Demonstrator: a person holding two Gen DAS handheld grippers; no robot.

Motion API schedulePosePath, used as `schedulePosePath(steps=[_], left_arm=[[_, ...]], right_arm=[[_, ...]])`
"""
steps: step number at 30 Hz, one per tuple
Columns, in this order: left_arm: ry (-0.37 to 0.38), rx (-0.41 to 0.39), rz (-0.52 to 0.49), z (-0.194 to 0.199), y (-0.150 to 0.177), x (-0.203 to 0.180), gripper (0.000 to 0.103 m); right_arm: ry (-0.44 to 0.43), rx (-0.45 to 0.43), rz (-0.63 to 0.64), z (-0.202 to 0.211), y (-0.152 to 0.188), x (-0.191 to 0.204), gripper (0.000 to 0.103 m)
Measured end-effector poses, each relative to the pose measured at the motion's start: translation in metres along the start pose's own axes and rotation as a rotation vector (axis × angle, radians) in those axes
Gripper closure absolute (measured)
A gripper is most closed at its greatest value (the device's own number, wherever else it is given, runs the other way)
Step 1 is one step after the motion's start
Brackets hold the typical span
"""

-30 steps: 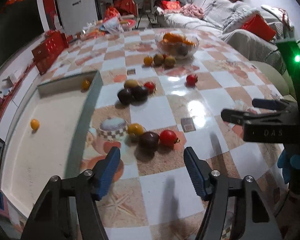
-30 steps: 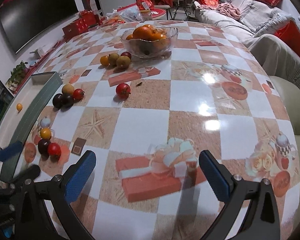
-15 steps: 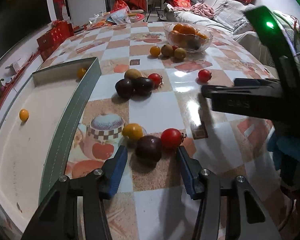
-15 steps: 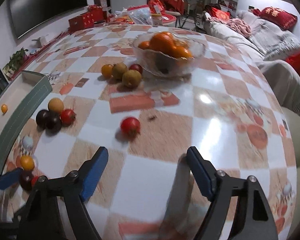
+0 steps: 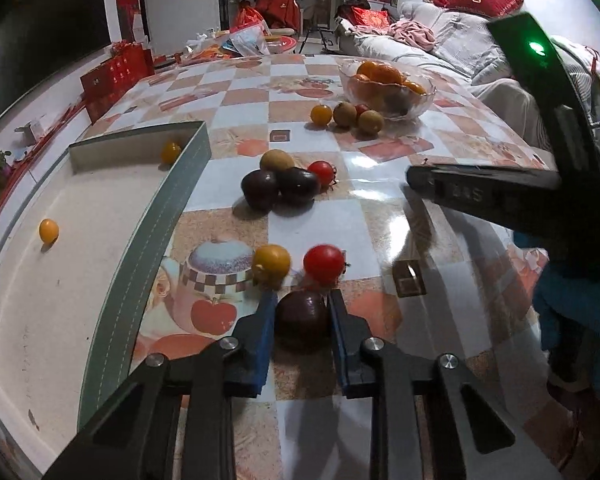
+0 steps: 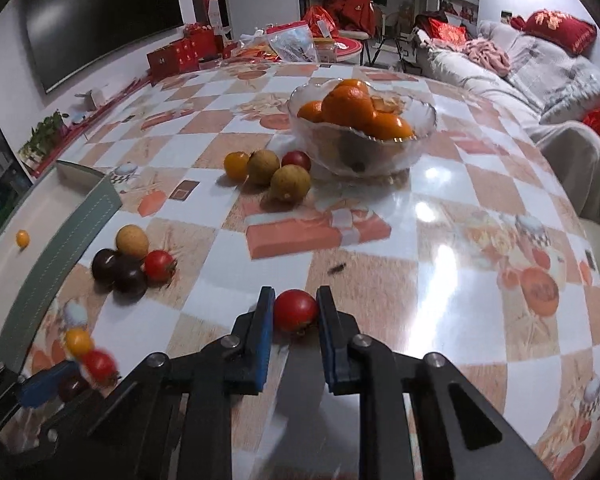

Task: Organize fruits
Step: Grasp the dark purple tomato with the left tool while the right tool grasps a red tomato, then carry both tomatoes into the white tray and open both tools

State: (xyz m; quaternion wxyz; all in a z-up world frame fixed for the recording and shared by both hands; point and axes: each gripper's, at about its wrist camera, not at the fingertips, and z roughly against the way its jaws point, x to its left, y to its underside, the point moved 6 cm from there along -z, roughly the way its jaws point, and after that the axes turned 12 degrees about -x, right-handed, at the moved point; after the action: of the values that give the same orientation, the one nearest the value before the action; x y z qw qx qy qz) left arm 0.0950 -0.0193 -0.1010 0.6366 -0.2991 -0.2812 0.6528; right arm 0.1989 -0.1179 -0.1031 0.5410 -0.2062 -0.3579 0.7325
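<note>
In the left wrist view a dark purple fruit (image 5: 302, 314) lies on the checked tablecloth. My left gripper (image 5: 302, 300) is closing on it, blue pads pressing both its sides. A yellow tomato (image 5: 271, 261) and a red tomato (image 5: 324, 263) lie just beyond. In the right wrist view my right gripper (image 6: 296, 296) is closing on a lone red tomato (image 6: 295, 310), with the pads against its sides. A green-rimmed white tray (image 5: 168, 200) at the left holds two small yellow fruits (image 5: 49, 230).
A glass bowl (image 6: 420, 128) of oranges stands at the far side, with several small fruits (image 6: 290, 183) in front of it. A cluster of dark, brown and red fruits (image 5: 280, 186) lies mid-table beside the tray. A sofa borders the table's right edge.
Both grippers moved forward and down to the table and their jaws narrowed from wide apart. The left now grips the dark fruit, the right the lone red tomato.
</note>
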Motion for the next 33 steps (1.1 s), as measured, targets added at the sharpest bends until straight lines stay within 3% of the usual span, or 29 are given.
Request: schedulePosePath(steps=[12,23,33], left_arm=[[0.029,0.017,0.012,0.012,0.006,0.003,0.076],[0.057,0.009,0.033,0.036,0.004,0.011,0.076],[0.089,-0.049,0.042,0.083,-0.017,0.041,0.076]], right_arm=[[-0.081,0.027,-0.024,0.038,0.026,0.006,0.080],[-0.102,0.032,-0.065,0.069,0.034,0.007,0.080],[-0.160,0.003,-0.003,0.100,0.010,0.060,0.080]])
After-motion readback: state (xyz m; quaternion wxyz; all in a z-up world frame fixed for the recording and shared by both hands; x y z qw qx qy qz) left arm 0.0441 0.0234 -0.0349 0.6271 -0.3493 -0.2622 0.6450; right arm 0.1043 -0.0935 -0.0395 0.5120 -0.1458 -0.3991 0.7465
